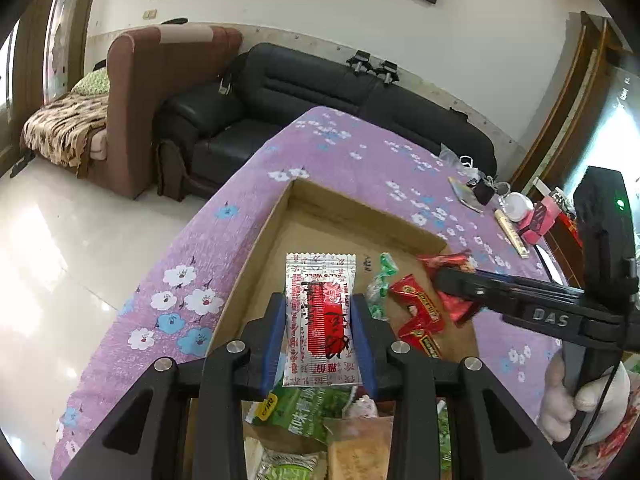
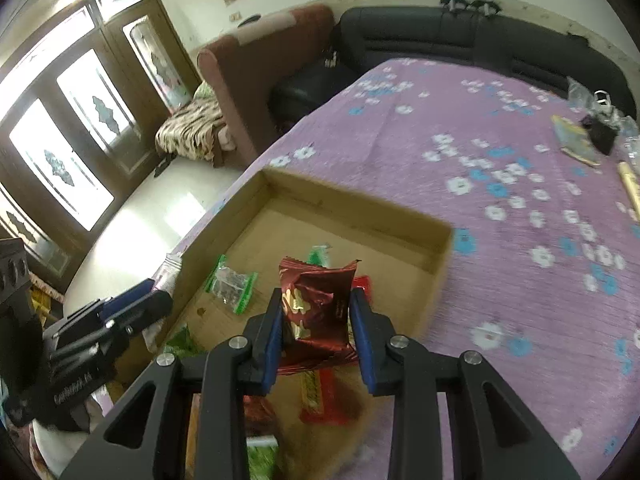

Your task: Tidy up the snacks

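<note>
Above the cardboard tray point(image 1: 400, 220), our left gripper point(image 1: 319, 334) pinches a light, crinkly white-and-red sachet point(image 1: 320, 316) mid-body. Our right gripper point(image 2: 316, 330) pinches a soft dark-red packet point(image 2: 316, 304); we judge both slippery and crushable, so we grip gently.

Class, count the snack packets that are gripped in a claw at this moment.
2. The left claw grips a silver packet with red print; the right claw grips a crinkled dark red foil packet. Both are over the shallow cardboard box. None appear hidden.

Daylit room, floor point(image 1: 60, 248) glare, fisheye-warped edges, right view motion-blurred.
</note>
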The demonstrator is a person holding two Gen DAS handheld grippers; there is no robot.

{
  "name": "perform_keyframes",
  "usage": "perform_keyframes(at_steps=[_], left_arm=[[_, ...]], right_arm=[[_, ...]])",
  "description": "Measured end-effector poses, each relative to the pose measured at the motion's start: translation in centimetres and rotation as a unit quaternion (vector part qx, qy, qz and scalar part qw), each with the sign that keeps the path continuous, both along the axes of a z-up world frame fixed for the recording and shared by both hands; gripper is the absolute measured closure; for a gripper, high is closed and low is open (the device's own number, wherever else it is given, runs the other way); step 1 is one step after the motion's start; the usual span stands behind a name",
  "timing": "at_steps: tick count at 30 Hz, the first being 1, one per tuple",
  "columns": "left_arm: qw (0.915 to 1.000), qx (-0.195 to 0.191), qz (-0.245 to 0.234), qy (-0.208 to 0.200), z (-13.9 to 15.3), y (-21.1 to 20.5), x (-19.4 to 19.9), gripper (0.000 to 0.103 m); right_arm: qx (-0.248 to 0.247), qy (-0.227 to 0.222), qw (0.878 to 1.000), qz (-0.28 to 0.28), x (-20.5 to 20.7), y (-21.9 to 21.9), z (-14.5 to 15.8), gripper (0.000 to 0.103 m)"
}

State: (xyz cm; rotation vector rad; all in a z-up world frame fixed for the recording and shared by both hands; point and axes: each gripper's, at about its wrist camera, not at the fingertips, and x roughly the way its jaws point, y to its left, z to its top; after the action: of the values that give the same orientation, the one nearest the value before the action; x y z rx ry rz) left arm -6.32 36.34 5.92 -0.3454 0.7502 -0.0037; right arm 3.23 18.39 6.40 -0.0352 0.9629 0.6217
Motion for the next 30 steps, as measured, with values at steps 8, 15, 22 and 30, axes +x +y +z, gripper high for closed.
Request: perform_keyframes(at_steps=[8, 15, 22, 30], left_arm=[[0.9999, -0.005, 0.0, 0.011, -1.2, 0.4, 0.5, 0.068], [1.0, 0.007, 0.003, -0.006, -0.4, -0.1, -0.6, 0.04], [0.996, 0.069, 0.025, -0.051, 2.2, -2.2, -3.5, 0.029], [0.9809, 0.148, 0.058, -0.112, 5.1, -5.8, -7.7, 0.014]], right_arm=[[-0.019, 0.021, 0.999, 0.028, 1.1, 4.5, -2.5, 0.072], [-0.012, 0.03, 0.999, 0.03, 1.3, 4.6, -2.8, 0.067], [0.019, -0.009, 1.0, 0.021, -1.0, 2.0, 0.4, 0.06], [0.032, -0.071, 0.997, -0.008, -6.0, -3.6, 2.0, 0.053]])
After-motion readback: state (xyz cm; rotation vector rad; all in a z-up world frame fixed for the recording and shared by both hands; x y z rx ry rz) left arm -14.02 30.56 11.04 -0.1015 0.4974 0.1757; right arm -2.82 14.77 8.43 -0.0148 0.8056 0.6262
